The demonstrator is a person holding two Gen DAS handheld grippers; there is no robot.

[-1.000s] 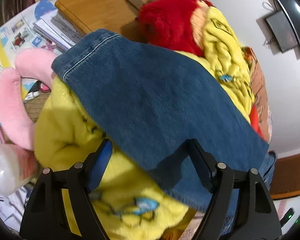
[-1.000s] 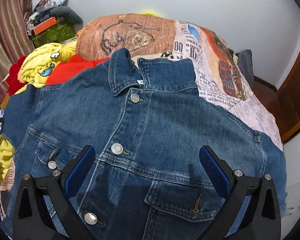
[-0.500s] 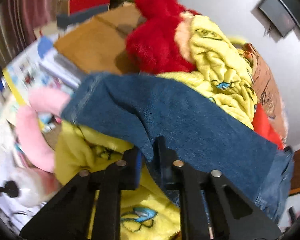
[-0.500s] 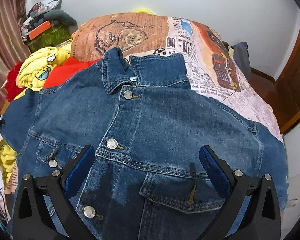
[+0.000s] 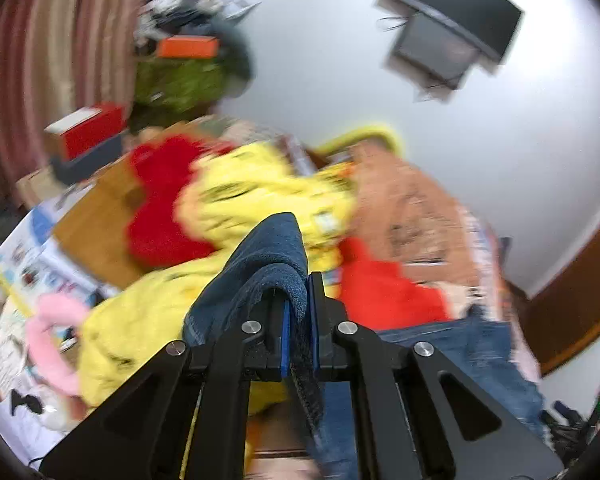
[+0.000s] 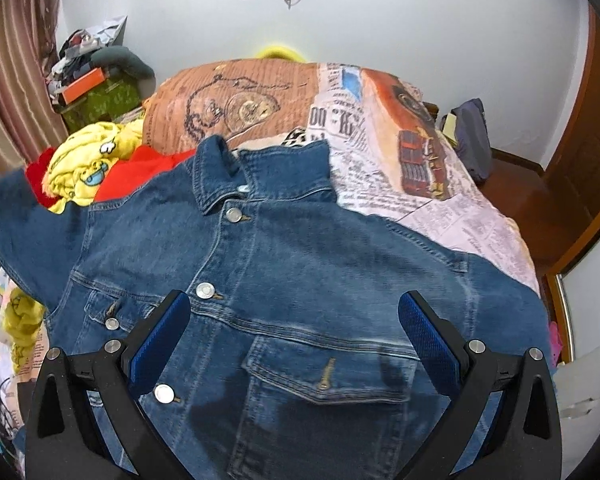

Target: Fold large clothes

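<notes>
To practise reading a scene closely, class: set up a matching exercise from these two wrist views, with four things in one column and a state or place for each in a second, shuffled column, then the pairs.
Things:
1. left gripper
2. right gripper
3. denim jacket
4. yellow blanket

States or places:
A. spread front up, buttons closed
B. shut on a fold of sleeve
C. bunched beside the jacket's collar
D. open, above the chest pocket

Pairs: 1-B, 2-D, 3-A, 4-C

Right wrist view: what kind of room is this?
Likely a cluttered home bedroom: a denim jacket is spread on a bed under a newspaper-print bedspread, a striped curtain hangs at the left, and a wooden door stands right.
</notes>
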